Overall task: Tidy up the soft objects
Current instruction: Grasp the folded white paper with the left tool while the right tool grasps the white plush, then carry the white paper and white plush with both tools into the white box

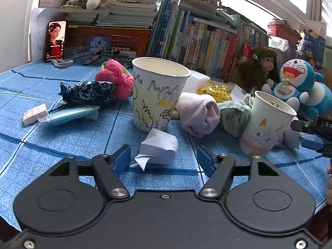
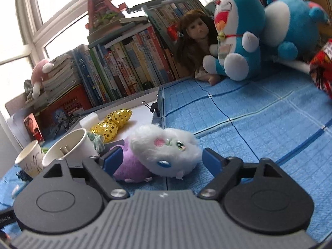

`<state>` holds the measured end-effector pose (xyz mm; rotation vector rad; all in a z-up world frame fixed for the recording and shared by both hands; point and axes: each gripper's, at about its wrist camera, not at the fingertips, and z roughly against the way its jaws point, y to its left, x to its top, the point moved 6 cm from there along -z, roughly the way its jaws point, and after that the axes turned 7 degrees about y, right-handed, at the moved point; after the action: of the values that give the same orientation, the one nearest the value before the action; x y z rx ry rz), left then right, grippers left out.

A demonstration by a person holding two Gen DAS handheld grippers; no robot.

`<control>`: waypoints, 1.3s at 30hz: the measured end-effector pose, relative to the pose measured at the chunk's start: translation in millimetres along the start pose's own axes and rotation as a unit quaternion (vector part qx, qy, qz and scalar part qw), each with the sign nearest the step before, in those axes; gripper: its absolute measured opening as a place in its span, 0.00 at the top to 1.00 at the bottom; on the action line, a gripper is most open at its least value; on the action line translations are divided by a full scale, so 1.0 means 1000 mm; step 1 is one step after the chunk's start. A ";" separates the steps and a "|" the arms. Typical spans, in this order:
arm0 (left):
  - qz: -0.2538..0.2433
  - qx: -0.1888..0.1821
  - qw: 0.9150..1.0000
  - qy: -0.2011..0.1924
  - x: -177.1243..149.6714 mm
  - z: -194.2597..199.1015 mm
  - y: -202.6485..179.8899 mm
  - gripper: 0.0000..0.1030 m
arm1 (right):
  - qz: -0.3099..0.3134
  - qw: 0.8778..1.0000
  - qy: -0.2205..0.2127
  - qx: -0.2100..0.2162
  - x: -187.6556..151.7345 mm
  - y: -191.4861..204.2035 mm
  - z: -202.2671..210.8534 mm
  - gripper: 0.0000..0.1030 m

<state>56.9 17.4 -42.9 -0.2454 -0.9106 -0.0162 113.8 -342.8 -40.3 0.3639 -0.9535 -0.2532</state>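
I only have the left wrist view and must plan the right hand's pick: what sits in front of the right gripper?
Observer: A fluffy white plush toy with a purple body lies on the blue checked cloth, in the span of the open right gripper.
Operator: Are the pads pressing it?
Observer: No. A gap shows beside one pad. The other is close to the purple part, and I cannot tell if it touches.
Operator: Anything off to that side I can't see?
Observer: A red patterned soft thing lies at the picture's right edge, past the blue cat plush.
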 end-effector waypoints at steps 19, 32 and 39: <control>-0.031 0.000 1.000 -0.001 -0.008 -0.001 -0.007 0.61 | 0.031 0.999 -0.003 -0.027 -0.001 0.011 -0.008 0.35; -0.028 -0.010 1.000 -0.005 -0.005 0.008 -0.007 0.77 | 0.053 0.998 -0.019 -0.040 0.000 0.015 0.002 0.45; -0.027 -0.008 1.000 -0.006 -0.003 0.012 -0.007 0.63 | 0.064 0.997 -0.024 -0.044 0.001 0.017 0.006 0.46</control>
<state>44.9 12.6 -37.0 -0.2366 -0.9297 -0.0713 110.4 -328.6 -29.8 0.2152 -1.0048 -0.1874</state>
